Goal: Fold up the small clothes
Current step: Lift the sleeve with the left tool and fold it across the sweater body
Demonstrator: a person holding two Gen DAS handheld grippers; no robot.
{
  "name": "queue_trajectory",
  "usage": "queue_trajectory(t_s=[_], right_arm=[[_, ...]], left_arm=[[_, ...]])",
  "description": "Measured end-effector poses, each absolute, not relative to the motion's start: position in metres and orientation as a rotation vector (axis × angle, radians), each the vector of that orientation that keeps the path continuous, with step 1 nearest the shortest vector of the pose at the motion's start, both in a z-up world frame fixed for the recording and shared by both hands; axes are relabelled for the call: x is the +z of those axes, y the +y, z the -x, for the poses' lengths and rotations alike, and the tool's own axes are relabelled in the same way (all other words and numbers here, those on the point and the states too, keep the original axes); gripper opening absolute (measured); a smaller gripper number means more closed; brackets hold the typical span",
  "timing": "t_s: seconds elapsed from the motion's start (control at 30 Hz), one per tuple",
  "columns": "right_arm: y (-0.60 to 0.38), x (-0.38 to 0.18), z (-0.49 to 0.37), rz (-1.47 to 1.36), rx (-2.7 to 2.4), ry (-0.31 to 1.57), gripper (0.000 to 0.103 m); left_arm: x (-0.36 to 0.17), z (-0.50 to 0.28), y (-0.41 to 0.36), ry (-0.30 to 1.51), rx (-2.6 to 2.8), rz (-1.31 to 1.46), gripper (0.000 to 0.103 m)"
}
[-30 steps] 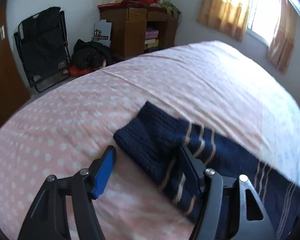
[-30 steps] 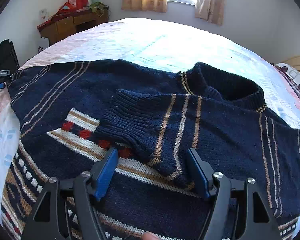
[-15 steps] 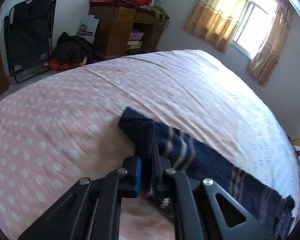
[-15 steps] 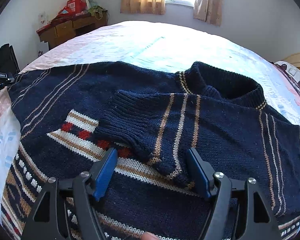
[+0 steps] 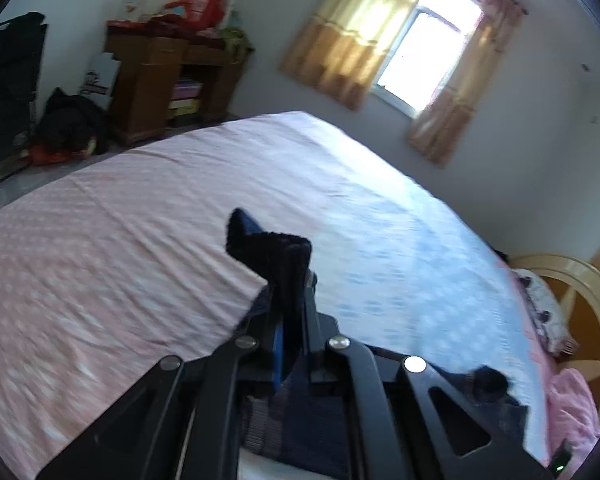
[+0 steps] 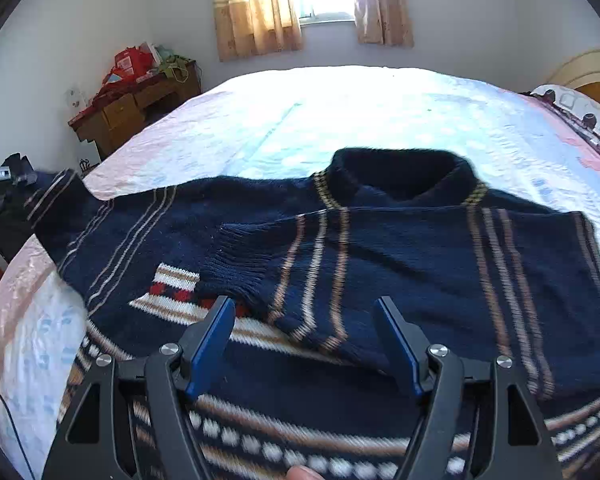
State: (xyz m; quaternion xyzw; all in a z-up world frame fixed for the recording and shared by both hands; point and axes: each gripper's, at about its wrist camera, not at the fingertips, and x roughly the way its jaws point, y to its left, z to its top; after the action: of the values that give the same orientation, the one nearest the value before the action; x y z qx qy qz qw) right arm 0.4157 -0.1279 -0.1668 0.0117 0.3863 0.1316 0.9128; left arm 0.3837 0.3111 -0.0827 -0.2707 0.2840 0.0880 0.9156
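The bed [image 6: 260, 128], in a pale pink dotted sheet, fills both views and carries the work; it gives a broad flat surface for laying the garment out.

On it lies the sweater [image 6: 420, 264], spread face up in the right wrist view from about 9 o'clock to 3 o'clock, collar toward 12 o'clock and hem toward 6. It is a thick navy knit with tan stripes down the shoulders and sleeves, and bands of white, tan and red pattern across the chest.

One sleeve [image 6: 300, 276] is already folded across the chest, its ribbed cuff lying near the centre, just ahead of the right tongs.

The other sleeve's cuff [image 5: 276, 252] is off the sheet: the left tongs [image 5: 294, 308] are pressed together on it, the dark rib standing up from between the jaws. Likely it is held high so the sleeve can swing over the body without dragging.

The right tongs [image 6: 304, 344] are spread, hovering low over the chest and gripping nothing, probably ready to steady the knit.
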Motion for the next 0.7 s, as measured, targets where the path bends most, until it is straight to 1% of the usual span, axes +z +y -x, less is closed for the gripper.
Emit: queue_trajectory(t_s=[0.27,0.5,0.7], right_arm=[[-0.171,-0.158,-0.365,-0.002,0.272,0.792,0.072],[-0.232,-0.155,-0.317,-0.045,0.226,0.766,0.072],[-0.281,-0.153,-0.296,-0.109,0.179,0.74,0.072]], left_arm=[[-0.057,-0.393,0.216,0.583,0.013,0.597,0.007],[-0.054,-0.413,0.132,0.606,-0.124,0.606,0.007],[-0.06,-0.435,0.058,0.651,-0.213,0.611,0.007]])
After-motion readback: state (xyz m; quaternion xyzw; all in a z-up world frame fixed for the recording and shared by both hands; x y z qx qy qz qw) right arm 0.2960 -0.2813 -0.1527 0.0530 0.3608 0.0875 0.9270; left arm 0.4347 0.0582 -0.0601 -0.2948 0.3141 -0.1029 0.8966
